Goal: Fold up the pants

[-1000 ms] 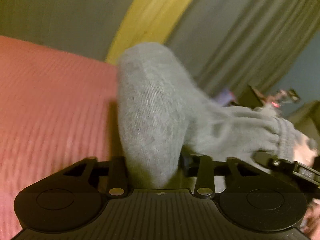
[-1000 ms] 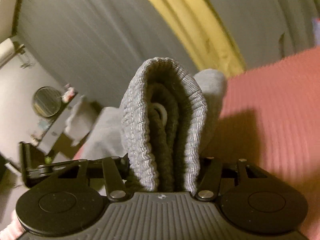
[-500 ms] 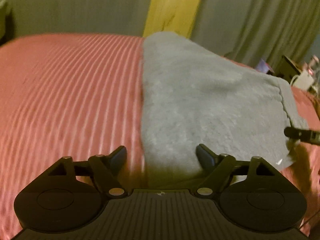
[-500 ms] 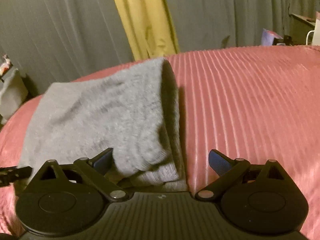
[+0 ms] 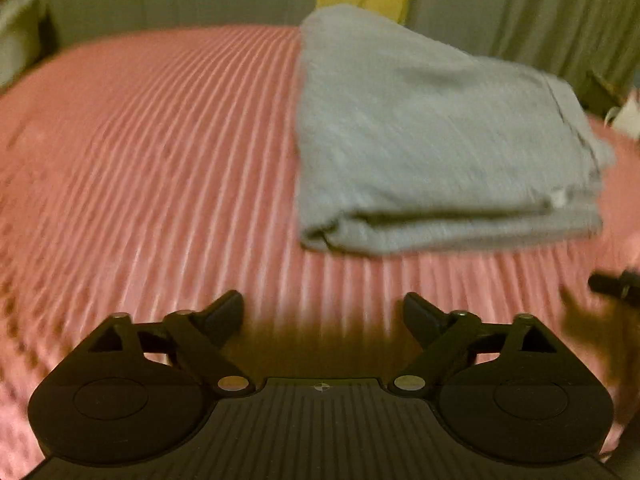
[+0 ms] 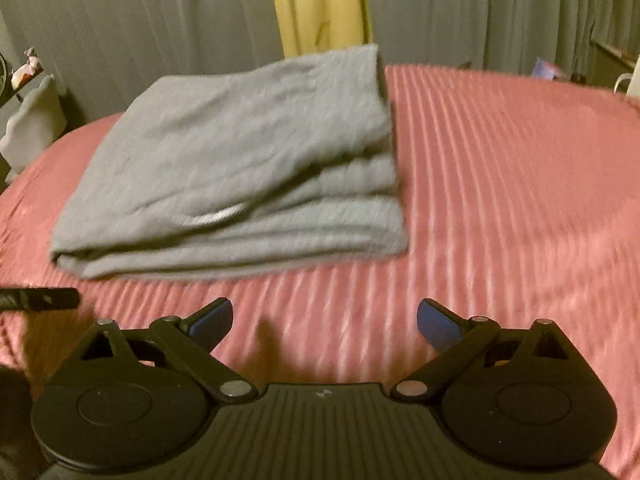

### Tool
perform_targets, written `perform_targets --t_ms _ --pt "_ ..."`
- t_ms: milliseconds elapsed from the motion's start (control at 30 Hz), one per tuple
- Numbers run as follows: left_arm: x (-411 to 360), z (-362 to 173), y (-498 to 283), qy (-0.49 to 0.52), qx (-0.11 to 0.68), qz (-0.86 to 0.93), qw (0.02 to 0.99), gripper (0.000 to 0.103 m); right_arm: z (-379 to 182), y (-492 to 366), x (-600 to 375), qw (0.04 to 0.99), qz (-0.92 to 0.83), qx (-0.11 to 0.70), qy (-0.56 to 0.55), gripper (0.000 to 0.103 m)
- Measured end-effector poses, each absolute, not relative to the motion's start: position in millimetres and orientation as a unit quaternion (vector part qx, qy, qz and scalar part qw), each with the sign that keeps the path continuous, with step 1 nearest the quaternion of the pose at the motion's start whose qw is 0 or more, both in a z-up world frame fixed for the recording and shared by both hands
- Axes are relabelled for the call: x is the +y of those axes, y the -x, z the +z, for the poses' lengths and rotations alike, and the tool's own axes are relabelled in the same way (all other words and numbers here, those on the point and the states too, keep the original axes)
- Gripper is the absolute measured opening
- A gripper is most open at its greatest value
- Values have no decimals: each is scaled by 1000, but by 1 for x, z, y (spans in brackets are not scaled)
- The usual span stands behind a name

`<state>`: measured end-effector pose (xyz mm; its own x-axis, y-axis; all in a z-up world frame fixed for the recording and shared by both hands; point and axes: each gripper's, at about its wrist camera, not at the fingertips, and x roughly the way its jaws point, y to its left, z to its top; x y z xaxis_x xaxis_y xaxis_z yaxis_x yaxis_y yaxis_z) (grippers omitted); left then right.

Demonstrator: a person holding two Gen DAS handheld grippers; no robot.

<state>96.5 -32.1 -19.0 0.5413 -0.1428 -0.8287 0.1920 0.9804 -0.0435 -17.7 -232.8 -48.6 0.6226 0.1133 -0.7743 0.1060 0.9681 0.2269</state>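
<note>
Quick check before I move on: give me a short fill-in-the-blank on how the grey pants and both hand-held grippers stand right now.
1. The folded grey knit pants lie on a ribbed ____ bedspread.
2. The left hand-held gripper has just been opening; between its jaws there is ____.
3. The right hand-held gripper stands ____, clear of the pants.
4. Behind the bed, between grey curtains, hangs a ____ curtain.

Missing words: pink; nothing; open; yellow

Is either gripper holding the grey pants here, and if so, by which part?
Nothing is held. The left gripper and right gripper have just opened, nothing between them; the folded grey pants lie apart on the pink bedspread.
</note>
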Motion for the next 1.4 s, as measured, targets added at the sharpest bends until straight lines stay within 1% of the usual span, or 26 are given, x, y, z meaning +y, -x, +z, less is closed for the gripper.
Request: perform_targets --t_ms 133,200,333,433,600,767,1000,1233,1400 --pt "-48 -25 -75 -30 493 -92 865 99 -42 35 -215 891 -30 437 -120 99" --pt "-56 -26 -72 -52 497 -85 862 100 -40 41 -200 885 -59 451 -95 99" --pt "-61 -27 -65 -80 485 -53 869 100 -41 54 -178 885 -28 464 -26 99" --pt "-61 -29 -66 -79 490 -50 867 100 -39 62 -170 894 -28 448 1 99" --pt "-61 -27 -64 -75 484 -39 871 100 -39 65 -170 898 -23 440 -7 99" --pt "-68 -26 -74 -69 491 -45 867 100 -36 66 -168 910 -23 413 -4 99" --pt "-90 -28 -95 -102 454 -49 884 100 -36 56 -166 925 -11 380 2 99" --pt "-103 -31 -109 -110 436 -71 890 100 -41 41 -168 925 -34 377 1 99" --pt "-108 -34 -111 -107 416 -79 900 100 -42 33 -175 928 -40 368 -34 99"
